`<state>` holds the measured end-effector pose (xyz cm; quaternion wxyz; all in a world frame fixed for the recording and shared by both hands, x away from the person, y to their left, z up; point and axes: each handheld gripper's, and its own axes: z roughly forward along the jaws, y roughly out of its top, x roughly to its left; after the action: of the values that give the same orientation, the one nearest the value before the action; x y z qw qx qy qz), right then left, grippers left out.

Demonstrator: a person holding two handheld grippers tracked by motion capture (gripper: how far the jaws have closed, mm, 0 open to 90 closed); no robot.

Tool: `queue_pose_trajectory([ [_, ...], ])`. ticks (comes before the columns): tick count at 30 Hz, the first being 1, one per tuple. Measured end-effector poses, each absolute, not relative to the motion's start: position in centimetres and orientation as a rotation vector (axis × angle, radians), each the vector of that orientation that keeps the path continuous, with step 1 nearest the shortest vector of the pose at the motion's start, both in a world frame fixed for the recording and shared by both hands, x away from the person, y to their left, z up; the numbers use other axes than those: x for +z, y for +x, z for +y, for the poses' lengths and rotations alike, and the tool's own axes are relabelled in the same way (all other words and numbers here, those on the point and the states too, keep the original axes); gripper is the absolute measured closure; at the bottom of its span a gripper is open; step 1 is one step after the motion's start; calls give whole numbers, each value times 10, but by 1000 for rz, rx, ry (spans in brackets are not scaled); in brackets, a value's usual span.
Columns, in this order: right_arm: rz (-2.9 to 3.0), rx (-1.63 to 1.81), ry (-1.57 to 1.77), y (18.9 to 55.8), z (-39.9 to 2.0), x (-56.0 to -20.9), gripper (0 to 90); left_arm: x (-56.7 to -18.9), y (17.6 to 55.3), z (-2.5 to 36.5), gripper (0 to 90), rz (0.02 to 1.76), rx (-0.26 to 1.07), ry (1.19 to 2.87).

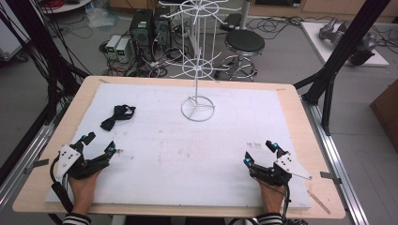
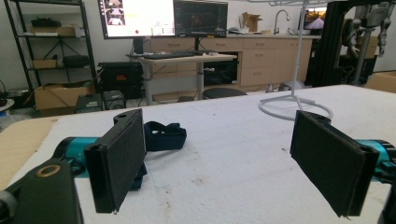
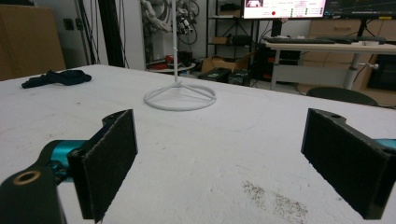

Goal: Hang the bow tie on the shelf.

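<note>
The big desk (image 1: 291, 140) has a white wire stand (image 1: 197, 70) far back and a small black bow tie (image 1: 117, 116) near the left tool (image 1: 98, 143). Both tools are spread wide and hold nothing; the right tool (image 1: 259, 152) rests well apart. Slide the left one forward and pinch the bow's middle knot. No writing can be read.

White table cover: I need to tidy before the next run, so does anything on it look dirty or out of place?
Yes. Dark speckled smudges mark the white table cover near the right gripper.
</note>
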<state>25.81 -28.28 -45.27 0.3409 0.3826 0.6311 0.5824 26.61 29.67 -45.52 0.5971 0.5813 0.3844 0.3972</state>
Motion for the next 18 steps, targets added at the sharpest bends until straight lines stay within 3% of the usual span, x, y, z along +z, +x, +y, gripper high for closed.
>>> queue_pose_trajectory([
  [18, 1633, 1502, 984, 257, -282, -453, 97, -455, 266, 296, 180, 906, 937, 1342],
])
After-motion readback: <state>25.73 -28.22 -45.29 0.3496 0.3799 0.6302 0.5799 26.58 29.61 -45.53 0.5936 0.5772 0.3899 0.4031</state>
